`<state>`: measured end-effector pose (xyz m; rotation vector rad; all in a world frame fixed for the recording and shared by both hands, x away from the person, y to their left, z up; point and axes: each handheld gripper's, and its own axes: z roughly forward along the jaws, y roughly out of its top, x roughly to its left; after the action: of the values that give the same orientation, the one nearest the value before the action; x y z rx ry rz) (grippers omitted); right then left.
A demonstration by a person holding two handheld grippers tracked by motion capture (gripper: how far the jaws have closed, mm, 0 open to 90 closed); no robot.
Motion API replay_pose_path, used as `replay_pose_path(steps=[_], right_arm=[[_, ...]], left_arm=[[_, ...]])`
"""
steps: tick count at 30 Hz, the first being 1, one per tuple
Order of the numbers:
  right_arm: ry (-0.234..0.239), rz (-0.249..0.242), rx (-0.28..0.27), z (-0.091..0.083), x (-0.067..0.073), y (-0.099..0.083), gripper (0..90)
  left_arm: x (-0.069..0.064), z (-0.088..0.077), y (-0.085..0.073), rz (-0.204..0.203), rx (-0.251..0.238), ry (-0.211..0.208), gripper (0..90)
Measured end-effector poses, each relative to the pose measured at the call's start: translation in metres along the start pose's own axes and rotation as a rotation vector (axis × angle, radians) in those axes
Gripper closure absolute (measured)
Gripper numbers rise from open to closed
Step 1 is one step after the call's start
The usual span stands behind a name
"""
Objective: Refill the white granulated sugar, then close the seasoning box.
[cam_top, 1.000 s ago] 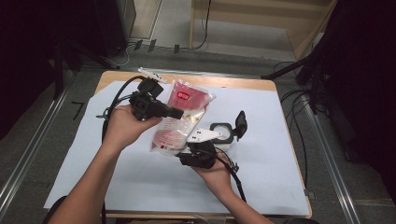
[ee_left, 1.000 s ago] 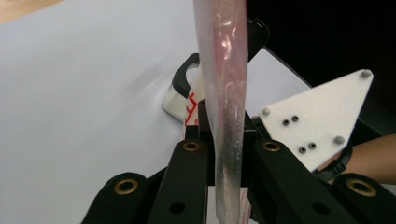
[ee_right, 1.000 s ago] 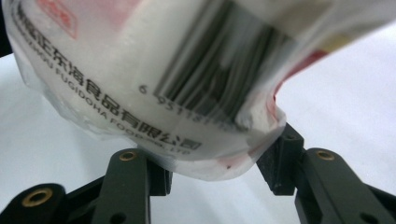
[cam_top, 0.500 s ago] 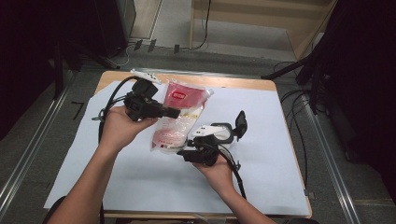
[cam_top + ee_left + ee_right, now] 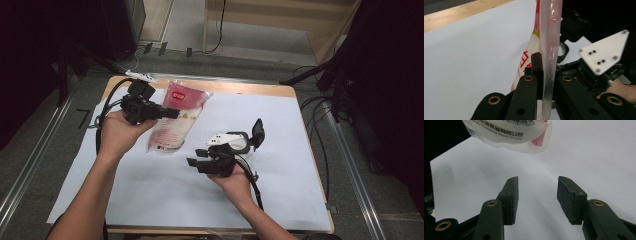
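Observation:
A clear plastic food bag [image 5: 177, 117] with a red label hangs tilted over the white paper [image 5: 280, 190], and I cannot tell whether its lower end touches the sheet. My left gripper [image 5: 172, 113] is shut on the bag's side edge. In the left gripper view the bag [image 5: 549, 37] stands edge-on between the jaws of the left gripper [image 5: 545, 67]. My right gripper [image 5: 192, 162] is held to the right of the bag's lower end, jaws pointing left, open and apart from it. The right gripper [image 5: 537, 192] has nothing between its pads, and the bag's printed end [image 5: 509, 132] is just beyond them.
The paper covers a wooden table [image 5: 280, 90]. A small white object [image 5: 142, 76] lies at the far left corner. Cables [image 5: 320, 145] run along the floor on the right. Metal rails [image 5: 30, 165] flank the table.
The left gripper has moved left with the bag, drawing its lower end away from the right gripper. The right gripper has stayed almost in place.

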<state>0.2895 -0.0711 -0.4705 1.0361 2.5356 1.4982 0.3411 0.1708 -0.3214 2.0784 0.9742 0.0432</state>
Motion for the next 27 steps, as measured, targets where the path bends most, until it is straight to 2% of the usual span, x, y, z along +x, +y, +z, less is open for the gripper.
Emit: replay_pose_path(steps=[1,2,3,4,5,8,11,18,19,21,22,27], right_arm=[[0.002,-0.006,0.008,0.000,0.000,0.000,51.9],[0.002,-0.006,0.008,0.000,0.000,0.000,51.9],[0.002,-0.005,0.016,0.000,-0.001,0.000,51.9],[0.003,-0.006,0.019,0.001,-0.001,-0.001,51.4],[0.003,-0.006,0.019,0.001,-0.001,-0.001,51.4],[0.004,-0.007,0.029,0.001,0.000,-0.001,51.2],[0.001,-0.022,0.032,0.001,0.001,-0.001,51.1],[0.007,-0.041,0.036,0.002,0.002,-0.002,51.1],[0.009,-0.038,0.033,0.002,0.002,-0.001,51.1],[0.009,-0.038,0.033,0.002,0.002,-0.001,51.2],[0.006,-0.036,0.033,0.001,0.001,-0.001,51.1],[0.003,-0.035,0.029,0.000,0.001,-0.001,51.2]], left_arm=[[0.004,0.004,-0.001,0.005,0.009,0.043,89.9],[0.004,0.004,-0.001,0.005,0.009,0.043,89.9],[0.008,0.007,-0.003,0.006,0.014,0.068,89.9],[0.015,0.012,-0.005,-0.005,0.022,0.077,89.9],[0.015,0.012,-0.005,-0.005,0.022,0.077,89.9],[0.028,0.021,-0.010,-0.015,0.027,0.095,89.9],[0.043,0.029,-0.015,-0.053,0.028,0.088,89.9],[0.061,0.043,-0.025,-0.042,0.002,0.119,89.8],[0.066,0.043,-0.029,-0.050,-0.029,0.104,89.8],[0.067,0.042,-0.031,-0.053,-0.044,0.104,89.7],[0.069,0.042,-0.032,-0.057,-0.051,0.089,89.6],[0.071,0.035,-0.036,-0.041,-0.030,0.091,88.6]])
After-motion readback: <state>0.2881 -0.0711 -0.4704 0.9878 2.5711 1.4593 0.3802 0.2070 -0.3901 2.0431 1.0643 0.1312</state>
